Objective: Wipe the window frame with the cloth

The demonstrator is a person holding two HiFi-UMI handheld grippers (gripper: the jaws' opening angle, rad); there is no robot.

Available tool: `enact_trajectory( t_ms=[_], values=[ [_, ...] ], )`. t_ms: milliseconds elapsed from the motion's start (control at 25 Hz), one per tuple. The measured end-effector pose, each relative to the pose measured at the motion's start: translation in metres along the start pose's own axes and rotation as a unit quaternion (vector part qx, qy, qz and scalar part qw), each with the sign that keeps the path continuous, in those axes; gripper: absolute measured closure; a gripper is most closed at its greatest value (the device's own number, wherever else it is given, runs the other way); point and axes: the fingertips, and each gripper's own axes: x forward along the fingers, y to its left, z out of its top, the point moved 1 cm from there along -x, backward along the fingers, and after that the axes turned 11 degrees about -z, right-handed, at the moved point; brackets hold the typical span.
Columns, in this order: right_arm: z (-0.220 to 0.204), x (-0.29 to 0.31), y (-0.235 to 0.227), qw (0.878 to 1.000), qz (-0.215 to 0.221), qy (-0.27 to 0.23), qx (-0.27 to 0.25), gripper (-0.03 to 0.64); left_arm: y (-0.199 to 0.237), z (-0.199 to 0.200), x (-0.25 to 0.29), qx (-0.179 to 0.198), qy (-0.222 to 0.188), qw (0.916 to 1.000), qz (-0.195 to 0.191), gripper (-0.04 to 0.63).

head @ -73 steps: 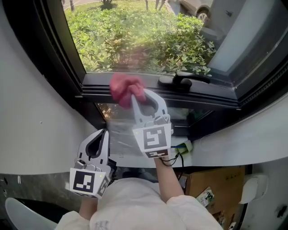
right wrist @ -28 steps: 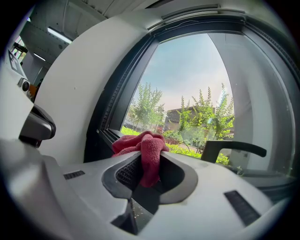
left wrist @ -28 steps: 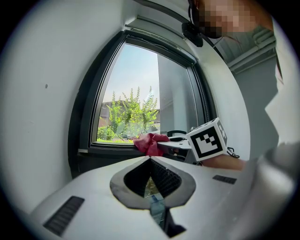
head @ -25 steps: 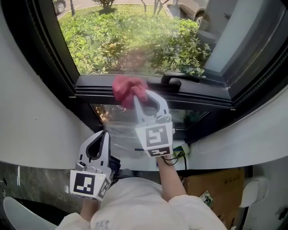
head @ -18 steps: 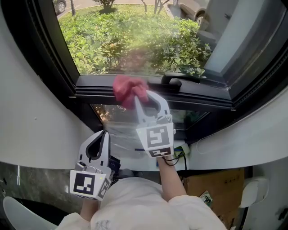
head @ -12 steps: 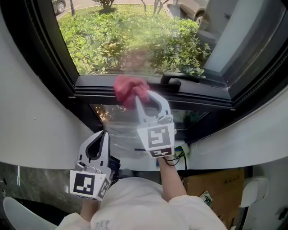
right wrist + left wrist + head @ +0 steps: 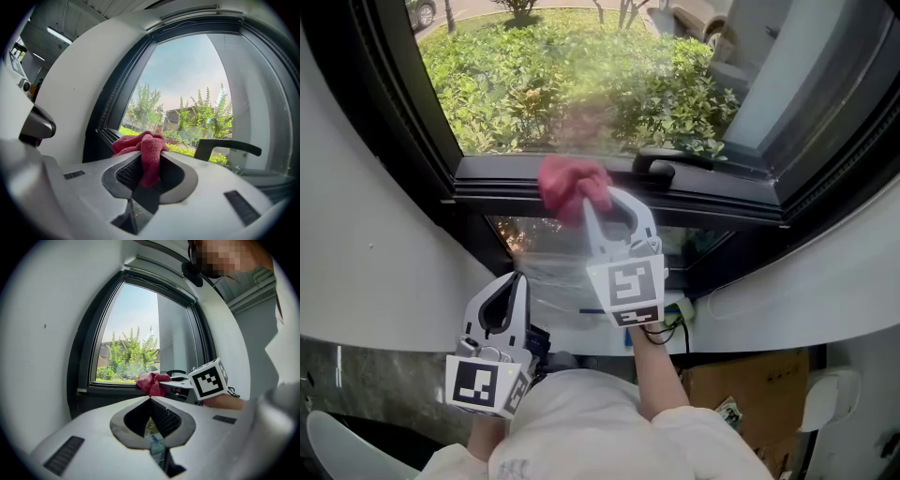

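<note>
The red cloth (image 7: 571, 184) was bunched into a wad and gripped between the jaws of the right tool (image 7: 151, 160), with one fold hanging down into the gap behind the jaw tips. In the head view the wad was seen over the black lower rail of the window frame (image 7: 502, 180), left of that rail's middle. Whether it was pressed onto the rail could not be told. The black window handle (image 7: 662, 167) was found at about 3 o'clock from the cloth, near it but apart from it. Green shrubs (image 7: 534, 75) were seen through the glass at 12 o'clock.

The right tool was held out towards the frame, its marker cube (image 7: 626, 291) at about 5 o'clock from the cloth. The left tool (image 7: 150, 400) was held back low at about 7 o'clock from the right tool, well apart from the frame. Its jaw tips were closed against each other and nothing was held between them.

A curved white wall (image 7: 366, 234) was seen at 9 o'clock of the frame, and a cardboard box (image 7: 741, 375) lay low at 5 o'clock, below the white ledge.
</note>
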Motion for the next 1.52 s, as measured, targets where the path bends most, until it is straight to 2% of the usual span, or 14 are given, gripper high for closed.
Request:
enact_trajectory(
  t_ms=[1520],
  values=[
    [-0.005,-0.006,-0.015,1.000,-0.003,-0.002,0.005,0.531,-0.012,0.005,0.003,0.007,-0.005,1.0000,0.000,0.588]
  ],
)
